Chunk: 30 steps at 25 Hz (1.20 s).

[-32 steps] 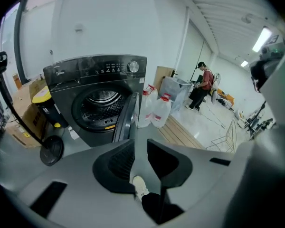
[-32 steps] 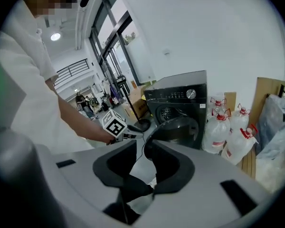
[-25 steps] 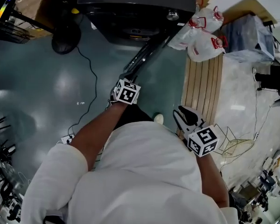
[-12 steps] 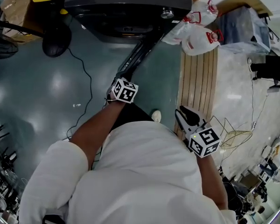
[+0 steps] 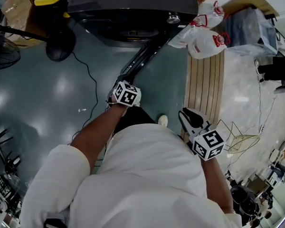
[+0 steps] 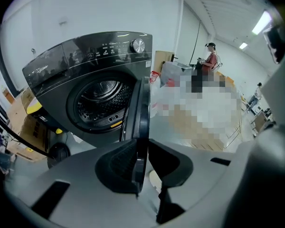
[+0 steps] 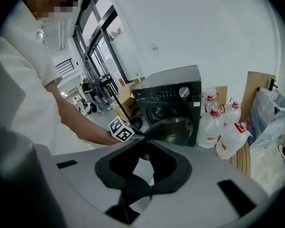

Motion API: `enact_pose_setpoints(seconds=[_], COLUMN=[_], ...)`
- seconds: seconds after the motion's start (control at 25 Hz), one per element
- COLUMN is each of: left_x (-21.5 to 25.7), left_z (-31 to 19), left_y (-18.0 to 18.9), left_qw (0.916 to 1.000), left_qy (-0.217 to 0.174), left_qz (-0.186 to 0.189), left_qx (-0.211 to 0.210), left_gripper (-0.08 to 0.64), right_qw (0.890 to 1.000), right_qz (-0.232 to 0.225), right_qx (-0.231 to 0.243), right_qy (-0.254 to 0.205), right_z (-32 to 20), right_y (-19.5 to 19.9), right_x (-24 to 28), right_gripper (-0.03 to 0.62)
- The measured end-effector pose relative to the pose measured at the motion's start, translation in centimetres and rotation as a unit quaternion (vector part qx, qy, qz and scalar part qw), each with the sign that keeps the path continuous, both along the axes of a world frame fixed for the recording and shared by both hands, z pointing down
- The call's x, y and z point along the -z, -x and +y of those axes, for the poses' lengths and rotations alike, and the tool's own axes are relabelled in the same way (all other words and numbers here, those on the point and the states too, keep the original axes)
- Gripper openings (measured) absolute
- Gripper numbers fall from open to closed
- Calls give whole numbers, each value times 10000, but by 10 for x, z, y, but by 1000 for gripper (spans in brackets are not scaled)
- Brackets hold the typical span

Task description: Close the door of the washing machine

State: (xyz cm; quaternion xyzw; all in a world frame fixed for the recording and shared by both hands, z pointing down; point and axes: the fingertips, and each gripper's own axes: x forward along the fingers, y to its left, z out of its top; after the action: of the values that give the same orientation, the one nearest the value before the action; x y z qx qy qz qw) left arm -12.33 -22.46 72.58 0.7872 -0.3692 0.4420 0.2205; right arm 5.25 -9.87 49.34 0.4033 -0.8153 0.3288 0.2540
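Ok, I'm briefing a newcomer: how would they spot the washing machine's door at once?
Find the dark grey front-loading washing machine against the white wall. Its round dark door hangs wide open from the right side of the drum opening, with the left gripper clamped on its free edge. Unlike the white red-capped jugs beside the machine, it is dark, flat and hinged.
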Motion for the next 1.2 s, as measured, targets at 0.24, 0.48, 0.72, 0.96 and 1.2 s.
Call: enact_pose_setpoints(seconds=[0.24,0.48,0.72,0.96,1.2], left_x=[0,-2,0,5,7], left_z=[-27,-59,-101,-140,-169], left_y=[26,48,71,88,98], left_qw=[10000,10000,9997,9992,9987], left_qy=[-34,3,-129,-287,-428], left_qz=[1,-85,-220,-242,-240], left_qx=[41,22,-68,-95,-121], left_gripper=[87,91,94,96,96], right_qw=[9999,9998,9997,9997,9998], right_qz=[-117,-165,-251,-223,-169], right_qx=[8,65,1,-25,-105], right_qy=[9,35,18,55,63], right_z=[-16,-28,-46,-59,-69], right_y=[10,18,25,29,26], right_x=[-3,-5,-7,-8,-9], right_gripper=[77,75,74,74,74])
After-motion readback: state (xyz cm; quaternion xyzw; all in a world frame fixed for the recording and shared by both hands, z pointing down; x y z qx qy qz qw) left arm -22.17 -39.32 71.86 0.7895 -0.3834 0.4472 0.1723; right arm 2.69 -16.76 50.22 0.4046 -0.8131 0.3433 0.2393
